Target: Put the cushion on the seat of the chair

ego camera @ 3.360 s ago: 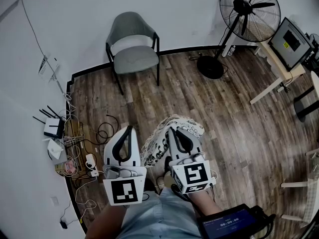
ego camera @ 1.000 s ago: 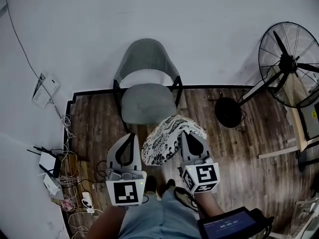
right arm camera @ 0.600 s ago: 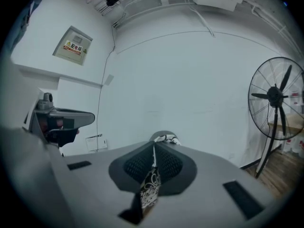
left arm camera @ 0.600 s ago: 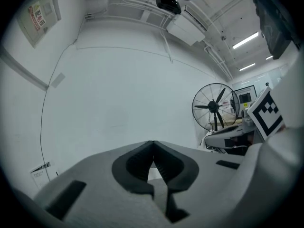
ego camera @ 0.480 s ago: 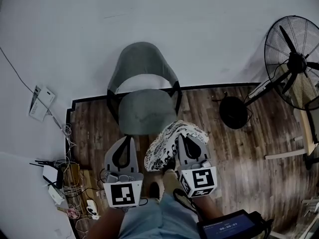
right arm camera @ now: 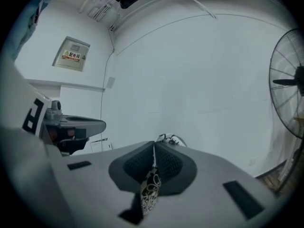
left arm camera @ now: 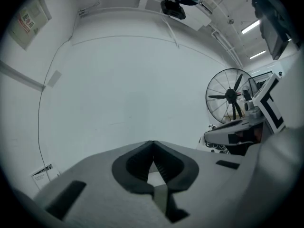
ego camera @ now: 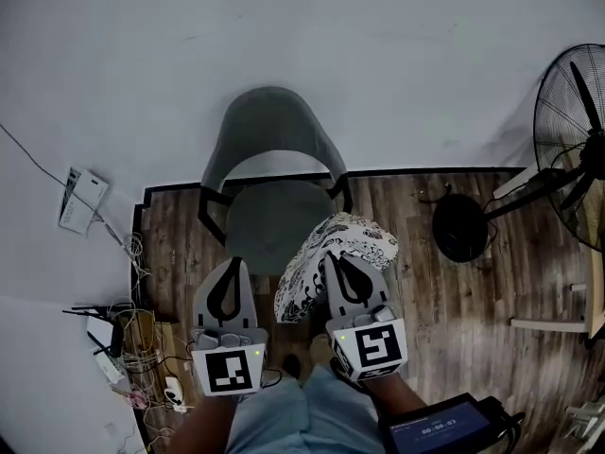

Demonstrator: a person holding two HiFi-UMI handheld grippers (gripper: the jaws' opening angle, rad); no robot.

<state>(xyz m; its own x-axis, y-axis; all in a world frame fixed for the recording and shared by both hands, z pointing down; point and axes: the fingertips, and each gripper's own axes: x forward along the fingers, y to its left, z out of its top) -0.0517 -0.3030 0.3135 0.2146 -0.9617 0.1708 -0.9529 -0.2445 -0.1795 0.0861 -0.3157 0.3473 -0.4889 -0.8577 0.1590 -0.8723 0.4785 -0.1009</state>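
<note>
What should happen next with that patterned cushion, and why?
Probably carry the cushion forward and slightly left, over the chair seat, before letting go. The right gripper is shut on its edge, and most of it hangs over the floor by the seat's front corner; the seat is bare.

The chair (ego camera: 275,218) stands just ahead of both grippers, its back to the wall (ego camera: 312,36). The cushion (ego camera: 348,235) sits in the right gripper (ego camera: 332,256), reaching ahead and to its left, beside the left gripper (ego camera: 232,263). The standing fan (ego camera: 575,154) is far right of the right gripper; a cable tangle (ego camera: 132,339) lies left of the left gripper.
</note>
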